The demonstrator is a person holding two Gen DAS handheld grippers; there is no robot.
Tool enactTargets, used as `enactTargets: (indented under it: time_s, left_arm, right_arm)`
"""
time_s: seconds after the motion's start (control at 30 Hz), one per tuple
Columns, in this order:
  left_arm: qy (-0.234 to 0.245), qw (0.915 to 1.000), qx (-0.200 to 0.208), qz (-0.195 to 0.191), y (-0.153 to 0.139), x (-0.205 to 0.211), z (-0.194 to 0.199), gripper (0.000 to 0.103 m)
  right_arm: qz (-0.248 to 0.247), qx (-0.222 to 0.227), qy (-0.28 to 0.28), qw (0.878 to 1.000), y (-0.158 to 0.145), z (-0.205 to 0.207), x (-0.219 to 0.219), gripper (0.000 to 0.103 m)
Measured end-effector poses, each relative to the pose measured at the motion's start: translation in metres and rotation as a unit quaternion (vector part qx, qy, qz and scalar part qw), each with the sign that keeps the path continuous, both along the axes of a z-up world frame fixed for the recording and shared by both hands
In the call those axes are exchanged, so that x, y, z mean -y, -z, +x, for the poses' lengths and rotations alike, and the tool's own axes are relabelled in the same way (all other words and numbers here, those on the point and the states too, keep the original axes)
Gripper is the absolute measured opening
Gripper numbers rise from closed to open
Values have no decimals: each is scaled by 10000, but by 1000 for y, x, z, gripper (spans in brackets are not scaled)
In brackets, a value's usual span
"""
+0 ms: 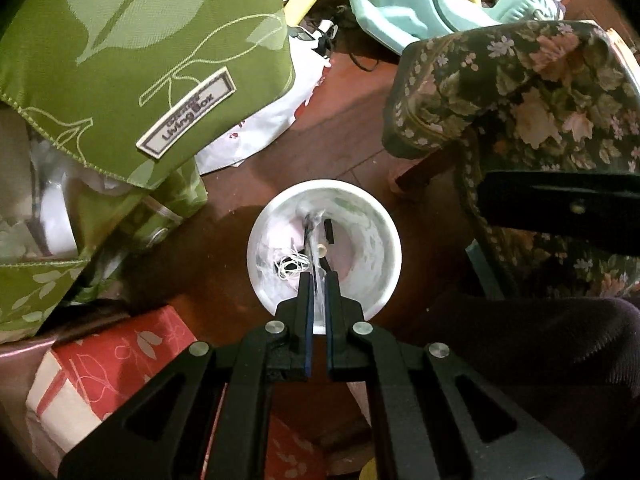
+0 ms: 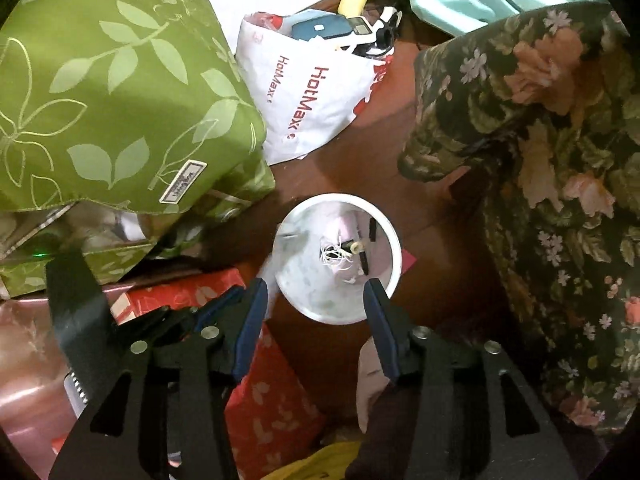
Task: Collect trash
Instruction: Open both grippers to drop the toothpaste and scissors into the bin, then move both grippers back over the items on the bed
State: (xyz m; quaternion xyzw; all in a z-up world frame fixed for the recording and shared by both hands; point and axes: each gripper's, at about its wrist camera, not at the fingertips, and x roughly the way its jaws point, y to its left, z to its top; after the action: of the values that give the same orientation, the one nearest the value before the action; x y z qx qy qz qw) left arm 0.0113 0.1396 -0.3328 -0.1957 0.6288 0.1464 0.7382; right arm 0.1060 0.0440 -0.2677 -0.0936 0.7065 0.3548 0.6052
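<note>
A round white trash bin (image 1: 384, 240) stands on the brown wooden floor, seen from above; it also shows in the right wrist view (image 2: 394, 248). Inside lie a tangle of white string (image 1: 290, 266) and small dark pieces (image 1: 328, 230). My left gripper (image 1: 318, 280) hangs over the bin's near rim with its jaws nearly closed on a thin clear, dark-edged scrap (image 1: 311, 240) that dangles into the bin. My right gripper (image 2: 316, 288) is open and empty, its fingers either side of the bin's near rim, above it.
A green leaf-print storage box (image 1: 132, 60) crowds the left. A red floral box (image 1: 108, 360) lies at lower left. A floral-covered seat (image 1: 520, 92) fills the right. A white HotMax bag (image 2: 312, 92) and a mint plastic toy (image 1: 420, 0) sit beyond the bin.
</note>
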Motion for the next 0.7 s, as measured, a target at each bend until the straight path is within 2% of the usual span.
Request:
enactTargets:
  time_s: [0.03,0.13,0.37,0.7]
  left_arm:
    - [-8,10000,-29,38,-1,-1,0,14]
    - [23,9998,-77,175,-3,0,2,23]
    - [217,9992,116,321,-30,13,3,24]
    - [548,9923,830,732,-110,50,13,29]
  right_arm:
    - [18,40,4,10000,-4,0,2,47]
    - [33,176,-37,9998,-12,2,5,46]
    - [274,524,10,9982,-47,2,23,46]
    - [634,1499,104,9866,-118,-1,64,46]
